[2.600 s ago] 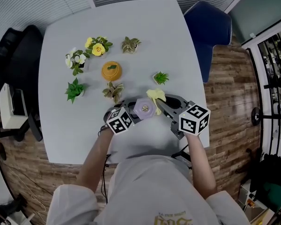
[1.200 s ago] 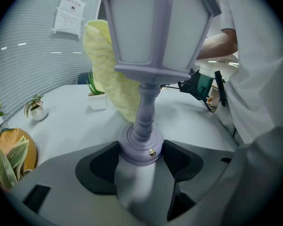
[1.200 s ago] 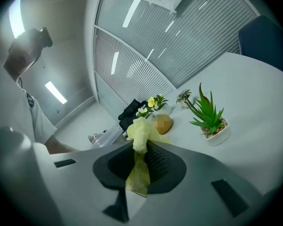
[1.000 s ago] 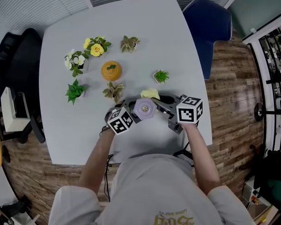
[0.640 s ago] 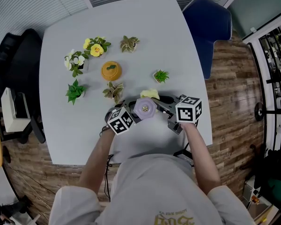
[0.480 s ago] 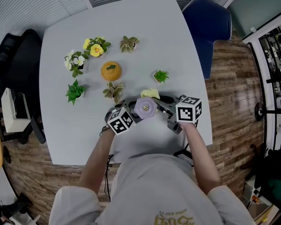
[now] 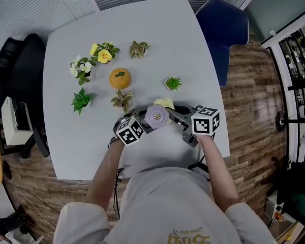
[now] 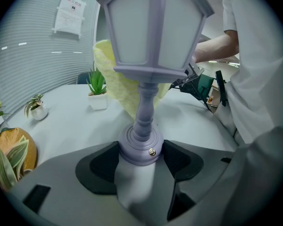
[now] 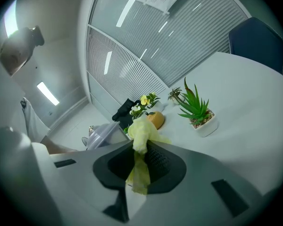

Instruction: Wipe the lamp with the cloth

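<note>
A lilac lantern-shaped lamp (image 7: 156,117) stands upright near the table's front edge. My left gripper (image 8: 140,158) is shut on the lamp's round base (image 8: 140,149). The lamp's head (image 8: 153,29) fills the top of the left gripper view. A yellow cloth (image 7: 164,103) lies against the far side of the lamp's head; in the left gripper view the cloth (image 8: 114,81) hangs behind the lamp. My right gripper (image 9: 140,166) is shut on the cloth (image 9: 140,132), which bunches out past the jaws. The lamp's top (image 9: 102,132) shows to the left in that view.
Several small potted plants (image 7: 123,99) and an orange pumpkin-like ornament (image 7: 120,78) stand on the white table (image 7: 188,44) beyond the lamp. A small green plant (image 7: 173,83) sits just past the cloth. A blue chair (image 7: 224,29) is at the table's right.
The right gripper has drawn the cloth from the lamp's right side round to its far side. The left gripper and the lamp have stayed in place.
</note>
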The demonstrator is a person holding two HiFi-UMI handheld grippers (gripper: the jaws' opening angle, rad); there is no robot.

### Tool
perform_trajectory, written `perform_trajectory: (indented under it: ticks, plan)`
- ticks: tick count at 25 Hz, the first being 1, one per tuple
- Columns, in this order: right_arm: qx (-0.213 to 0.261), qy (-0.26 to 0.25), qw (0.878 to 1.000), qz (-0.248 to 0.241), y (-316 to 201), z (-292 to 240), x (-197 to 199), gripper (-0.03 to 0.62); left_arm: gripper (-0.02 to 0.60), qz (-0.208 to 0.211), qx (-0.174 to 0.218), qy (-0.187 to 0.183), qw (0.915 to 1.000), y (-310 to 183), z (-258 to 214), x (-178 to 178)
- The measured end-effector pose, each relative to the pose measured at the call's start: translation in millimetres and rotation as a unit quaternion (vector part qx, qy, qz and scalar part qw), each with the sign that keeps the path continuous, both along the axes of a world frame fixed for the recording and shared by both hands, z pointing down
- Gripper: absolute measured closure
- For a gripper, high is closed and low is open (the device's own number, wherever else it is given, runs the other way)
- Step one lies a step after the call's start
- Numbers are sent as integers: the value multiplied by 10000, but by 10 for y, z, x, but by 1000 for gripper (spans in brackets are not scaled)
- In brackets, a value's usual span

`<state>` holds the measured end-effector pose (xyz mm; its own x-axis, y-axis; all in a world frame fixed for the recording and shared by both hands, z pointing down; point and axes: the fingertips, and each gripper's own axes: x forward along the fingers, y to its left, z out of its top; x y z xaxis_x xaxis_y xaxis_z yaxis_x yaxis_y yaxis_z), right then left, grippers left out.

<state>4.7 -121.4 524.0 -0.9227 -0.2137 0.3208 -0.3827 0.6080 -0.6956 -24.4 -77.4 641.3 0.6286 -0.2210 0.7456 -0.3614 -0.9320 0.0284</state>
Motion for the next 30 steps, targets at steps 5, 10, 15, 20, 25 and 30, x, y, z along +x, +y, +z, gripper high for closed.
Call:
perform_trajectory:
  ticks: [5,10,15,20,25,30]
  plan:
    - [31,-111,9999,41,73,-69,69,534,278,-4,-4,-4,10000,6,3,7]
    - [54,-199,9998,43,175,-117,126,534,278,-8,-4,-7,10000,8,8,6]
    - [65,-279,9996,13,265,-167,140,534,278,-16,-15,-12,10000,10,6,8]
    - [82,-383,9992,-17,327,-231,146,534,278,-21,-16,-21,10000,10,1,5]
    - [51,-531,9985,-77,371,-267,165,534,278,-33,-21,-17,10000,9,9,3]
    - [8,-729,9972,-153,410,-308,166,534,278,-32,-22,-21,10000,2,23,-4]
